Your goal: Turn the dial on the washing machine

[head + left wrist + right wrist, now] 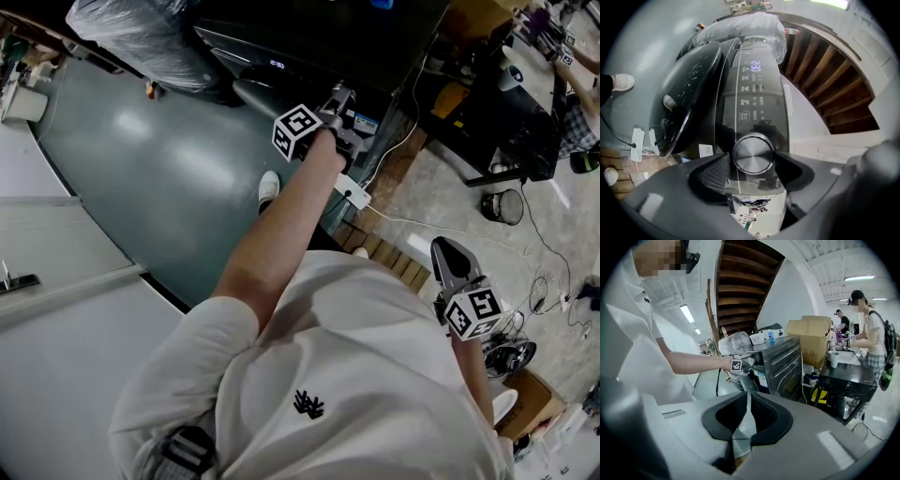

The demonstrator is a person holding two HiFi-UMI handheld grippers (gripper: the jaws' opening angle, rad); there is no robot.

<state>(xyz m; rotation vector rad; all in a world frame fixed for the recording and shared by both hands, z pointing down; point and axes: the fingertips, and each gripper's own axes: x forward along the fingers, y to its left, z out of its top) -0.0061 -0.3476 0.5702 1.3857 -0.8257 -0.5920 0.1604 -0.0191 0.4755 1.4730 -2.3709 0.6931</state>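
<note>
At the control panel of the dark, glossy front-loading washing machine (754,93), the left gripper (339,101) is held out on a straight arm. Its 2 dark ribbed fingers (715,176) stand wide apart, 1 on either side of the round brushed-metal dial (753,154). The dial sits squarely between them, but a sliver of panel shows at each side, so the pads flank it without clamping it. Above the dial on the panel are rows of small white icons and a blue lit display (756,65) (its digits are too small to read). The machine's round dark glass door (689,93) lies to the left in the left gripper view, and a bundle wrapped in clear plastic (754,28) sits at the machine's far end. The right gripper (448,258) hangs back beside the person's white shirt (356,375), well apart from the machine. Its fingers (764,416) are drawn almost together, with only a thin slit between them and nothing in it. A white shoe (269,186) rests on the grey-green floor (159,178).
</note>
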